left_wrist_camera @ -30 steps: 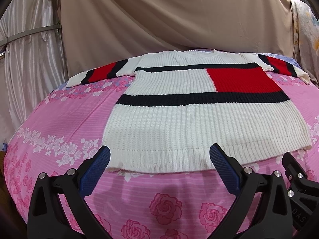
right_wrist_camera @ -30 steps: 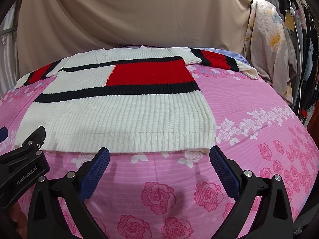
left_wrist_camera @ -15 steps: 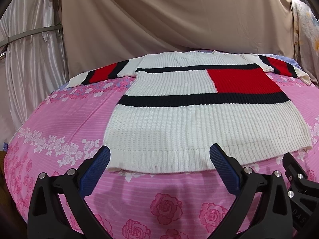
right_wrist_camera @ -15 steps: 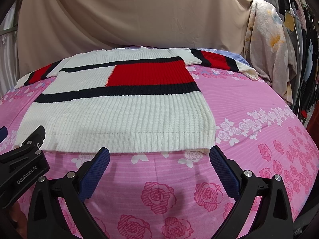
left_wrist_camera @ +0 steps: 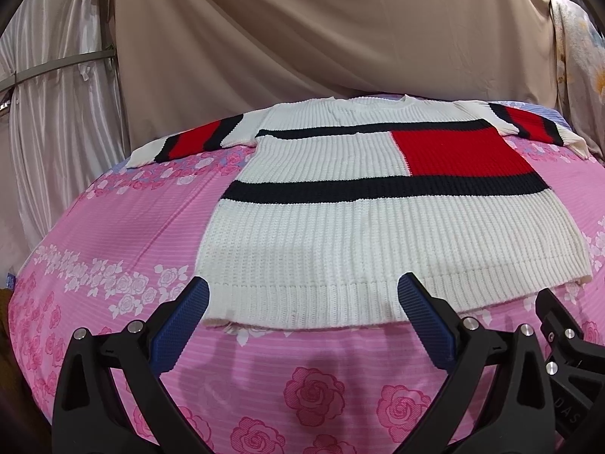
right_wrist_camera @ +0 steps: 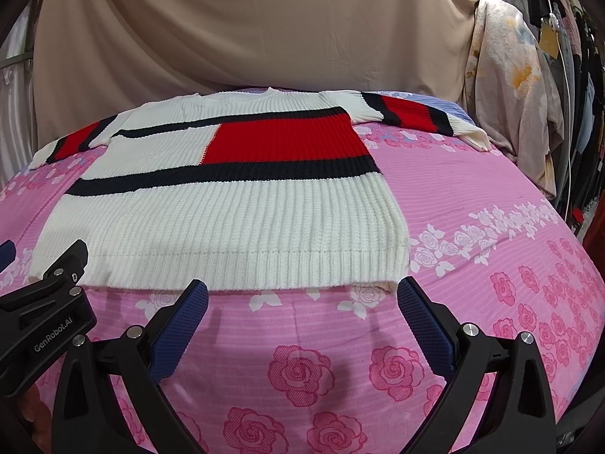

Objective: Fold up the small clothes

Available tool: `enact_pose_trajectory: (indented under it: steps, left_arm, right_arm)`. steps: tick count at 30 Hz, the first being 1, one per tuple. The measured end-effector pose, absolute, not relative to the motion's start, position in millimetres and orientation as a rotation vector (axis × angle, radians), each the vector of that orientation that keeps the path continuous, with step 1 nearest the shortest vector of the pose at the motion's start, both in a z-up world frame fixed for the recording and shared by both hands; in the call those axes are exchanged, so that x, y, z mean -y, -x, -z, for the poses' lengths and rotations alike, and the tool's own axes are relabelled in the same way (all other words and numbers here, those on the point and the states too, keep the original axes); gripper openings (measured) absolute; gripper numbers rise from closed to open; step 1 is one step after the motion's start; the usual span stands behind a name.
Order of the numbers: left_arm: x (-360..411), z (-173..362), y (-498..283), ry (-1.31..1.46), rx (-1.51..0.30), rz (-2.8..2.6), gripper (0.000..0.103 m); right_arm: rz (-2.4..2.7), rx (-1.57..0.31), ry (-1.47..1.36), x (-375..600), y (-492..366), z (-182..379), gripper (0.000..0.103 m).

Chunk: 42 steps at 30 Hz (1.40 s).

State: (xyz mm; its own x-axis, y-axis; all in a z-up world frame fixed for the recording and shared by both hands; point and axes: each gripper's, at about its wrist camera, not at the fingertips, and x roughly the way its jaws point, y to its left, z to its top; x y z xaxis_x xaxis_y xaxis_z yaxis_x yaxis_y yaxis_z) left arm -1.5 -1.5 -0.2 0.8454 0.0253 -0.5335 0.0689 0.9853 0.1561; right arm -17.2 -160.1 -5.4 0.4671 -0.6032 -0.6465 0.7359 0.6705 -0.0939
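The sweater [left_wrist_camera: 378, 234] lies flat on the bed [left_wrist_camera: 113, 234], hem nearest, long axis running straight away toward the neck. The left hand-held gripper [left_wrist_camera: 302, 314] hangs spread and empty before the hem's left corner, the right hand-held gripper [right_wrist_camera: 302, 312] likewise before its right; neither seems nearer.

White-red-navy sweater [left_wrist_camera: 340, 234], pink rose-print sheet [left_wrist_camera: 113, 227]
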Motion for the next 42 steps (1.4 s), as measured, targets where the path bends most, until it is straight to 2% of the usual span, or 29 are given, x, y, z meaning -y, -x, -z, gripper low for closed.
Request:
enact_pose_trajectory:
  steps: [42]
  left_arm:
    - [2.8, 2.4, 0.0, -0.179, -0.571, 0.018, 0.098]
  right_arm:
    - [0.826, -0.709, -0.206, 159.3, 16.7, 6.7, 0.098]
